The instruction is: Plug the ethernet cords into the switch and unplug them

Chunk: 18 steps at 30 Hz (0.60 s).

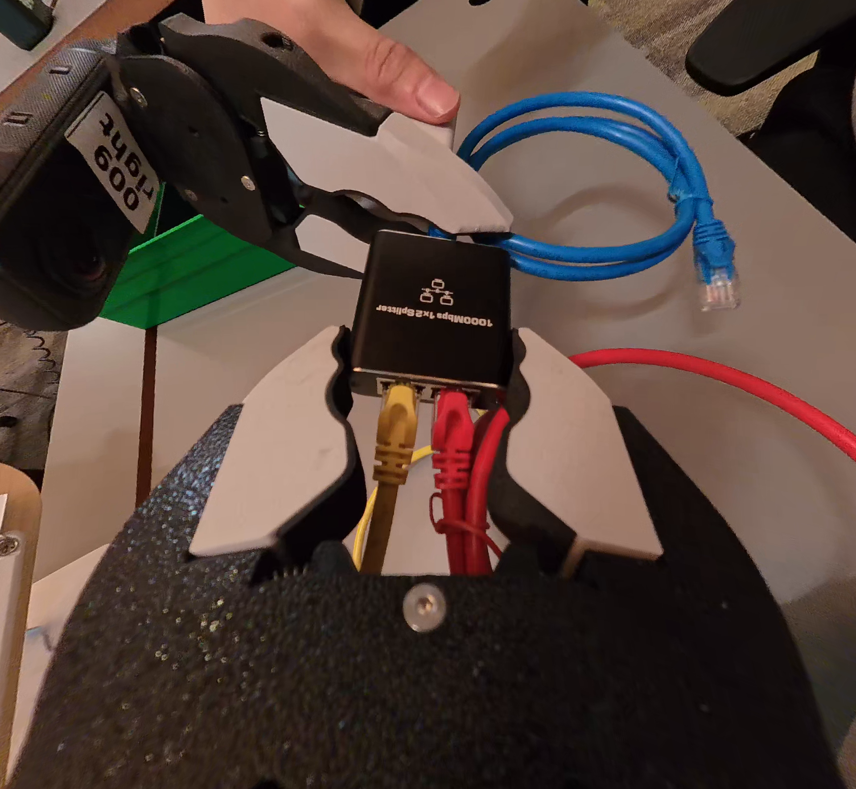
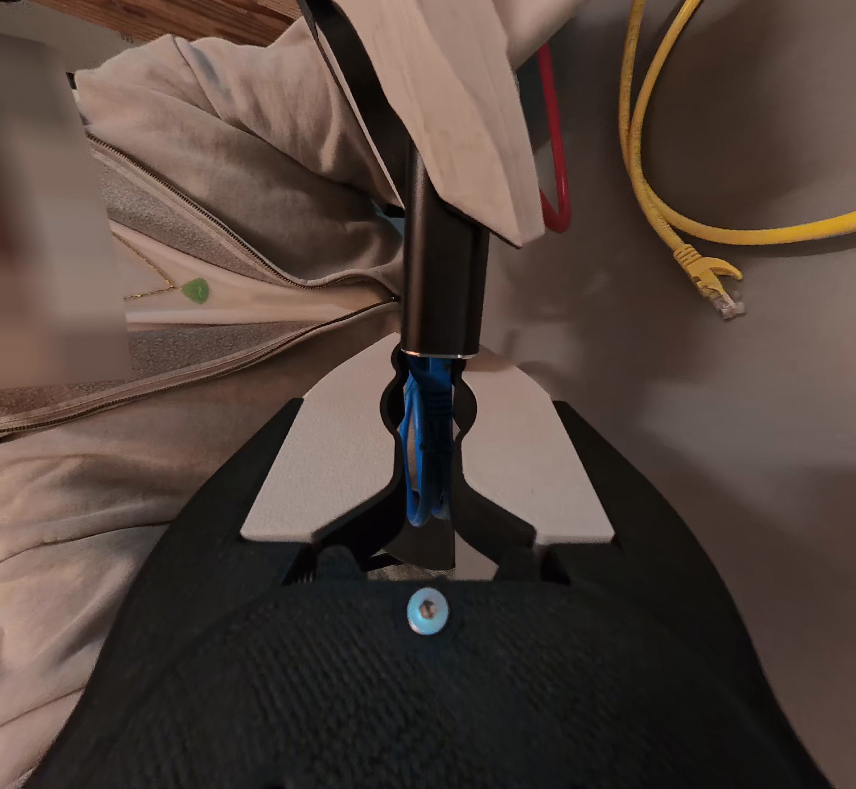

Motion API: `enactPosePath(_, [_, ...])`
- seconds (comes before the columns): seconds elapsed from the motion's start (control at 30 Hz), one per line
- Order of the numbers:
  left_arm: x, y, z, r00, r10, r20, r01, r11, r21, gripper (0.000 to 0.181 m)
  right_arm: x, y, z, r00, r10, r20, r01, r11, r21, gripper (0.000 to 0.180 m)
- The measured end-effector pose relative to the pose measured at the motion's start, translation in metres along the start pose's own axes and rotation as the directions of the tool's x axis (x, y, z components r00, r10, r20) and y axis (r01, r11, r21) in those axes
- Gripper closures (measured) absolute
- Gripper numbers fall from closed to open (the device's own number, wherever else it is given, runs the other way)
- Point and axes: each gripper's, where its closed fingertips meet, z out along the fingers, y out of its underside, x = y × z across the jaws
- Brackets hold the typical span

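My left gripper point(image 1: 428, 342) is shut on the sides of the black switch point(image 1: 433, 303) and holds it over the grey table point(image 1: 671, 465). A yellow plug point(image 1: 393, 433) and a red plug point(image 1: 451, 437) sit in its near ports. My right gripper point(image 2: 428, 370) is shut on the blue cord's plug point(image 2: 433, 400), whose tip meets the switch's far end point(image 2: 442, 280). I cannot tell if it is seated. In the left wrist view the right gripper point(image 1: 463, 229) reaches in from the upper left. The blue cord point(image 1: 602, 257) loops right, and its free plug point(image 1: 715, 285) lies on the table.
A green box point(image 1: 194, 266) stands behind the switch at the left. A black chair armrest point(image 1: 764, 34) is at the far right. The yellow cord's free plug point(image 2: 708, 285) and a red cord loop point(image 2: 556, 164) lie on the table. A person's beige zip jacket point(image 2: 208, 210) is close. The left gripper's tips are roughly 4 cm from the right gripper's.
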Motion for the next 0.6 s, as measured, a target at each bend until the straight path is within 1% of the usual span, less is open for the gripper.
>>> enactPosePath(0.23, [0.000,-0.002,-0.002,1.000,0.009,0.004,-0.009,1.000,0.011,0.117,-0.003,-0.003,-0.002,0.999,0.023,0.032,-0.024,0.999,0.028,0.163])
enactPosePath(0.4, [0.000,0.004,0.001,0.999,0.032,0.009,-0.032,0.999,-0.020,0.117,0.006,-0.002,-0.001,1.000,-0.004,-0.025,0.004,0.999,0.039,0.165])
enactPosePath(0.53, [0.001,0.015,0.009,0.993,0.114,0.016,-0.112,0.990,-0.087,0.117,0.022,0.004,0.002,0.993,0.025,-0.111,-0.021,0.999,0.040,0.164])
enactPosePath(0.6, [0.000,0.018,0.014,0.990,0.140,0.018,-0.137,0.984,-0.117,0.117,0.028,0.007,0.002,0.992,0.063,-0.112,-0.057,0.997,0.054,0.164])
